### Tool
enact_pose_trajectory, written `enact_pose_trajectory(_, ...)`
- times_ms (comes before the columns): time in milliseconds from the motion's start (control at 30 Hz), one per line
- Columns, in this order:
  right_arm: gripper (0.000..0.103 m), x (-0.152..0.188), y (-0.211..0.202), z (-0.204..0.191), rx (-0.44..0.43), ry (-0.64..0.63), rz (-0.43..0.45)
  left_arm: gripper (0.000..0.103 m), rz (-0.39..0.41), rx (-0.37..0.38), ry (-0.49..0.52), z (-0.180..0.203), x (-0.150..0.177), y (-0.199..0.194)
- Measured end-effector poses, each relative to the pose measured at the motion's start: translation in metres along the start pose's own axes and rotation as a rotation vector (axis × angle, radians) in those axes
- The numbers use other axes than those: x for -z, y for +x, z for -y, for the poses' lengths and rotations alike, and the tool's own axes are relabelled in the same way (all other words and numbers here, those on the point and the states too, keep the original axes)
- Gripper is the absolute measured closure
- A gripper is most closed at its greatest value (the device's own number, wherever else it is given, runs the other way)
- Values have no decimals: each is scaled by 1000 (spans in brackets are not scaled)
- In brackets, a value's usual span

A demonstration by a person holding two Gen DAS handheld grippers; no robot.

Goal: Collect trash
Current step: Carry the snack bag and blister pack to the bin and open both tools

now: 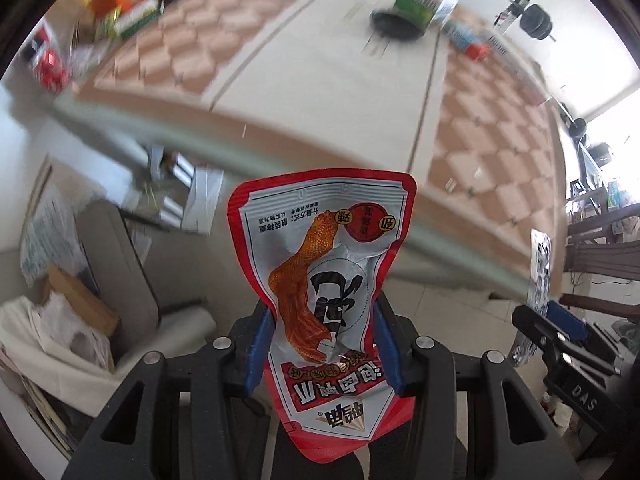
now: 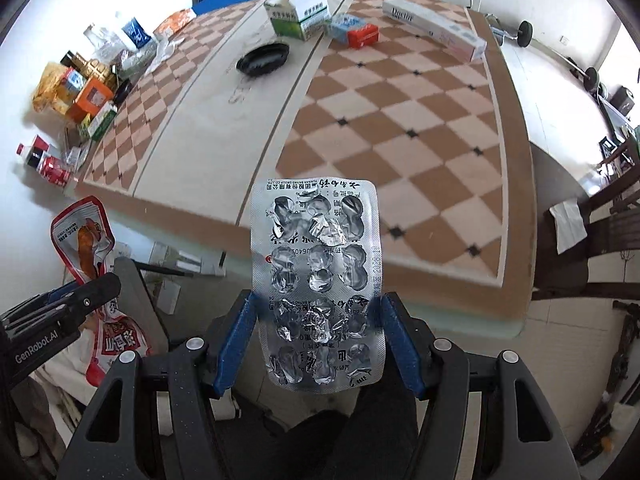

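Observation:
My left gripper (image 1: 322, 344) is shut on a red and white snack wrapper (image 1: 320, 248), held upright off the table's near edge; the wrapper also shows in the right wrist view (image 2: 86, 236) with the left gripper (image 2: 80, 292). My right gripper (image 2: 318, 340) is shut on an empty silver pill blister pack (image 2: 316, 256), held upright in front of the checkered table (image 2: 400, 120). In the left wrist view the blister pack (image 1: 540, 272) and the right gripper (image 1: 560, 336) appear at the right.
On the table stand a black dish (image 2: 262, 58), green and white cartons (image 2: 300, 16), a red box (image 2: 362, 36), a long white box (image 2: 432, 24) and a pile of boxes and bottles (image 2: 84, 92) at the left edge. A grey bin with paper (image 1: 72, 320) sits below left. Chairs (image 2: 608, 232) stand right.

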State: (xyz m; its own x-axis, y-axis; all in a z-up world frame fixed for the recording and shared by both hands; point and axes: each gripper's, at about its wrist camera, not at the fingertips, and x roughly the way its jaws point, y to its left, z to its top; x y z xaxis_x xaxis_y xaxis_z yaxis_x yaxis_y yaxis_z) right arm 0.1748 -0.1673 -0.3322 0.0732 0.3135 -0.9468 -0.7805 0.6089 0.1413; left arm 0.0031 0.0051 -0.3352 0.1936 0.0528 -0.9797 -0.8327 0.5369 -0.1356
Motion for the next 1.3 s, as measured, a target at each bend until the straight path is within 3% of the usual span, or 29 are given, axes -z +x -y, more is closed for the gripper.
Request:
enact_pose_trajectory(167, 37, 65, 59, -11, 7, -18, -126, 60, -128, 47, -66, -31, 24, 82)
enact_pose_trajectory(333, 37, 116, 152, -14, 15, -19, -235, 60, -237, 69, -110, -49, 31, 184)
enact_pose_trajectory(533, 37, 149, 273, -2, 19, 28, -308, 60, -328, 81, -111, -65, 44, 298)
enact_pose_trajectory(700, 37, 163, 361, 7, 18, 40, -332, 59, -376, 89, -108, -74, 53, 364)
enact_pose_trajectory(867, 37, 169, 426, 20, 8, 74, -362, 59, -404, 103, -140, -83, 57, 400)
enact_pose_trajectory(1067, 36, 170, 466, 23, -20, 90, -411, 50, -411, 112, -178, -92, 61, 407)
enact_pose_trajectory(1133, 36, 169, 474, 23, -30, 101, -425, 40, -417, 103, -181, -95, 61, 410)
enact_pose_trajectory(1167, 31, 170, 475, 23, -35, 101, -432, 36, -414, 104, -180, -96, 61, 408)
enact_pose_trajectory(1200, 25, 170, 476, 23, -36, 99, -433, 25, -405, 95, -181, -98, 62, 405)
enact_pose_trajectory(1233, 13, 169, 475, 22, -36, 99, -430, 12, -397, 82, -182, -99, 63, 404)
enact_pose_trajectory(1300, 9, 169, 474, 21, -27, 91, -428, 5, -390, 76, -189, -104, 65, 401)
